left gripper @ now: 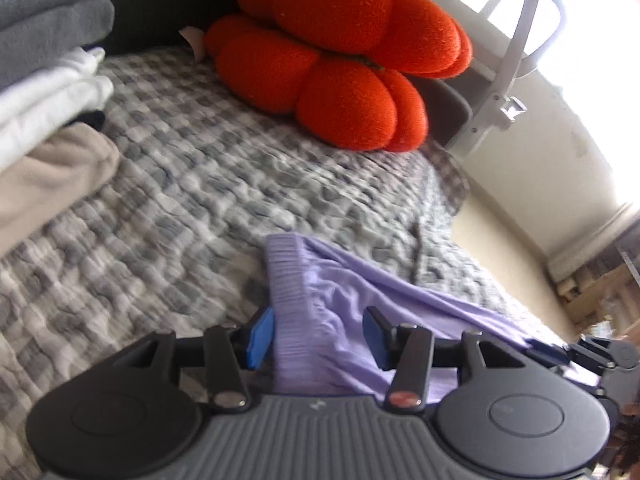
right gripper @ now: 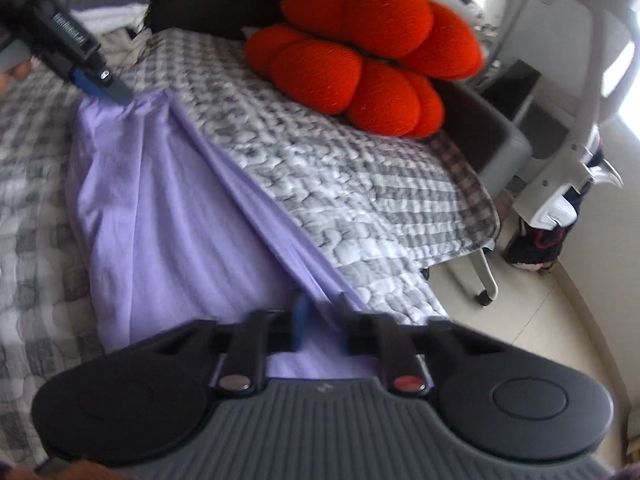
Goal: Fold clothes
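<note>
A lavender garment (left gripper: 320, 288) with a ribbed waistband lies stretched across the checked grey bedspread (left gripper: 180, 180). My left gripper (left gripper: 317, 336) is shut on the bunched waistband, which stands up between its blue pads. In the right wrist view the lavender garment (right gripper: 160, 200) runs taut from the left gripper (right gripper: 106, 88) at the upper left down to my right gripper (right gripper: 322, 324), which is shut on the near edge of the cloth. The right gripper (left gripper: 560, 354) also shows at the right edge of the left wrist view, holding the same cloth.
An orange-red lobed cushion (right gripper: 360, 52) sits at the far side of the bedspread (right gripper: 360, 168). A stack of folded clothes (left gripper: 48, 80) in grey, white and beige stands at the left. A white office chair (right gripper: 568, 140) stands on the floor beyond the bed's right edge.
</note>
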A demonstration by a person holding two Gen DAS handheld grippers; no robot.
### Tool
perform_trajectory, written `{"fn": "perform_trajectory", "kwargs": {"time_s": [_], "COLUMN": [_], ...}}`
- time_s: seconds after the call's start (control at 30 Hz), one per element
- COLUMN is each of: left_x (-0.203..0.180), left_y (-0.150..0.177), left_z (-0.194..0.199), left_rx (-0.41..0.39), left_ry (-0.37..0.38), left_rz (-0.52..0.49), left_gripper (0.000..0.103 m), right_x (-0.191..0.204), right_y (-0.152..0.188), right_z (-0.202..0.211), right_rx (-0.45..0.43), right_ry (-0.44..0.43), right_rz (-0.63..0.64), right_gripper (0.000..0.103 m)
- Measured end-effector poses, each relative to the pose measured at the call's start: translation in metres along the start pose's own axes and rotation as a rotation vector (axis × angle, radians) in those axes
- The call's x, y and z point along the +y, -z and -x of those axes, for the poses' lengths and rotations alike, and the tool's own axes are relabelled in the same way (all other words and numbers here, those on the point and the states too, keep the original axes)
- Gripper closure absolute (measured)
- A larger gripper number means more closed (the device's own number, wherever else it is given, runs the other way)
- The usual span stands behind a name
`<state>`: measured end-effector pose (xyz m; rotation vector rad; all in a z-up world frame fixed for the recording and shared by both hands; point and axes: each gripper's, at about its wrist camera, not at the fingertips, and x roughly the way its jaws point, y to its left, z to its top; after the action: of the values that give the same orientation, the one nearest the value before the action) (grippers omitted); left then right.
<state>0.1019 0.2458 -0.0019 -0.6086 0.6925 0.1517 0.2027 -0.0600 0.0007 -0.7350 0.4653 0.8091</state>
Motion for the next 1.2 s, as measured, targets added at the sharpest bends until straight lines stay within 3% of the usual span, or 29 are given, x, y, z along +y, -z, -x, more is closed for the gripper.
{"fn": "perform_trajectory", "kwargs": {"time_s": [0.27, 0.37, 0.47, 0.63, 0.7, 0.87, 0.97, 1.1, 1.2], "left_x": [0.004, 0.004, 0.008, 0.011, 0.007, -0.004, -0.005, -0.005, -0.004], "left_y": [0.002, 0.004, 0.003, 0.000, 0.000, 0.004, 0.004, 0.004, 0.007], "left_z": [-0.004, -0.005, -0.004, 0.003, 0.003, -0.007, -0.007, -0.006, -0.001], "left_rx": [0.013, 0.020, 0.023, 0.011, 0.007, 0.035, 0.025, 0.009, 0.003], "left_ry": [-0.001, 0.004, 0.025, 0.082, 0.085, 0.057, 0.041, 0.027, 0.044], "left_rz": [0.007, 0.013, 0.041, 0.076, 0.058, -0.006, -0.019, -0.007, 0.019], "left_gripper": [0.054, 0.055, 0.055, 0.056, 0.062, 0.073, 0.077, 0.080, 0.080], "right_x": [-0.018, -0.017, -0.012, -0.016, -0.017, -0.016, -0.007, 0.008, 0.022], "right_y": [-0.013, -0.012, -0.008, 0.017, 0.027, 0.085, 0.119, 0.137, 0.129], "right_z": [-0.006, -0.022, -0.016, 0.049, 0.075, 0.138, 0.154, 0.153, 0.149], "right_rx": [-0.027, 0.023, 0.011, -0.071, -0.104, -0.168, -0.163, -0.118, -0.088], "right_ry": [0.047, 0.068, 0.113, 0.115, 0.116, 0.015, 0.004, 0.002, 0.029], "right_rz": [-0.085, -0.097, -0.118, -0.327, -0.410, -0.737, -0.841, -0.842, -0.741], "right_gripper": [0.103, 0.103, 0.101, 0.083, 0.076, 0.071, 0.070, 0.070, 0.066]}}
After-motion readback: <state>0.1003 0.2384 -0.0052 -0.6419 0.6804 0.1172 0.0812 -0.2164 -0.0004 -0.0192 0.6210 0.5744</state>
